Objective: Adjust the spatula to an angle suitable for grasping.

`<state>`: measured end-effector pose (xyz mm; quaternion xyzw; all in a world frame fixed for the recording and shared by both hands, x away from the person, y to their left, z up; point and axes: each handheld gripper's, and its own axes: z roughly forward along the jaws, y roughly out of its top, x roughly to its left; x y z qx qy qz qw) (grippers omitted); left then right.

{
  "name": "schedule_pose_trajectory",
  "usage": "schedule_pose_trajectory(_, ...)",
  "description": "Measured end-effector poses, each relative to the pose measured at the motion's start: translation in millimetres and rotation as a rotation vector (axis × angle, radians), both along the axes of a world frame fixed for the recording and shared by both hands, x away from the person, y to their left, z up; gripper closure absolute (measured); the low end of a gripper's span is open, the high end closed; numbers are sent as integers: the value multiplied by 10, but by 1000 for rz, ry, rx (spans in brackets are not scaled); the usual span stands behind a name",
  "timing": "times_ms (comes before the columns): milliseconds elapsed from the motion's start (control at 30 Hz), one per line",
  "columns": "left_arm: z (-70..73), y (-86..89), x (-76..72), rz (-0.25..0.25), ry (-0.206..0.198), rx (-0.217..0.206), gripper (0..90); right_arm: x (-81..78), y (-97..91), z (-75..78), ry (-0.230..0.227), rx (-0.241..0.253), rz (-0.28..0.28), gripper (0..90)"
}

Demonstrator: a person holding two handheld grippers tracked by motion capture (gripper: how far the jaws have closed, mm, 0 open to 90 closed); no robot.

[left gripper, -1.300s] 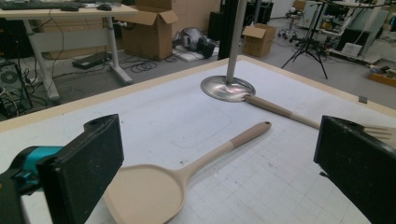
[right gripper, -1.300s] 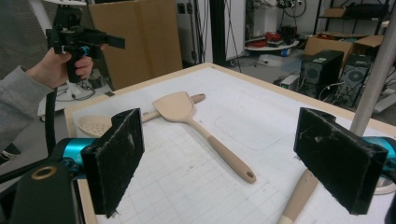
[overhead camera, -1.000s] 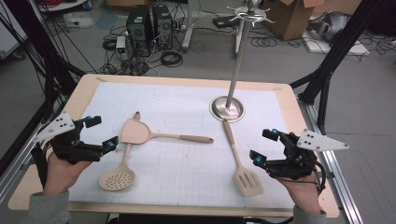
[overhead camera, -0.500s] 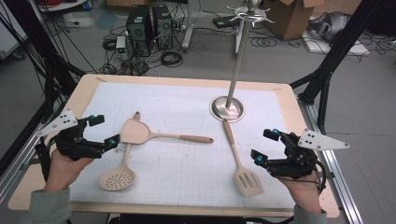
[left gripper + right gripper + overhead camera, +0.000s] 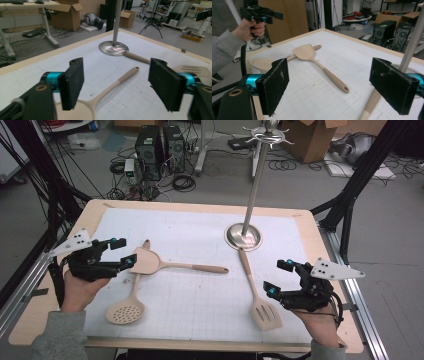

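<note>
Step in hand: approach to pick-up. Left gripper sits at the blade of the solid spatula, which lies on the white mat at table left, handle running toward centre, its blade crossing the handle of the skimmer. In the left gripper view the blade lies low between the two pads; jaws have just been closing but still stand apart, no contact apparent (the blade edge is cut off by the frame bottom, so light touch can't be ruled out).

Right gripper hovers at table right, jaws wide apart, nothing between them, beside the slotted turner, whose handle end meets the base of the utensil stand.

Assessment: grasp not yet made; early in the job, prob. hanging utensils on the stand's hooks.

Next move req.: finish closing on the blade neck, confirm a firm pinch, then lift clear w/o dragging the skimmer beneath it.
</note>
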<state>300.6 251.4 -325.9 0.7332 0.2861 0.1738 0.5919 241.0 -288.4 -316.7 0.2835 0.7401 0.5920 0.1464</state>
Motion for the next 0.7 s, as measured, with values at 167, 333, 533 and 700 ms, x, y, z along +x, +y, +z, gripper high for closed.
schedule_pose_trajectory(167,-92,-169,49,-79,35,80,579,-15,9,14,-3,-12,2,148)
schedule_pose_trajectory(333,-181,-227,102,-103,72,102,732,-20,-50,34,-7,7,-9,149)
schedule_pose_trajectory(533,-282,-246,206,-169,160,102,885,3,-49,26,-10,10,-5,149)
schedule_pose_trajectory(700,-321,-270,247,-157,159,127,896,21,-4,18,-3,3,10,149)
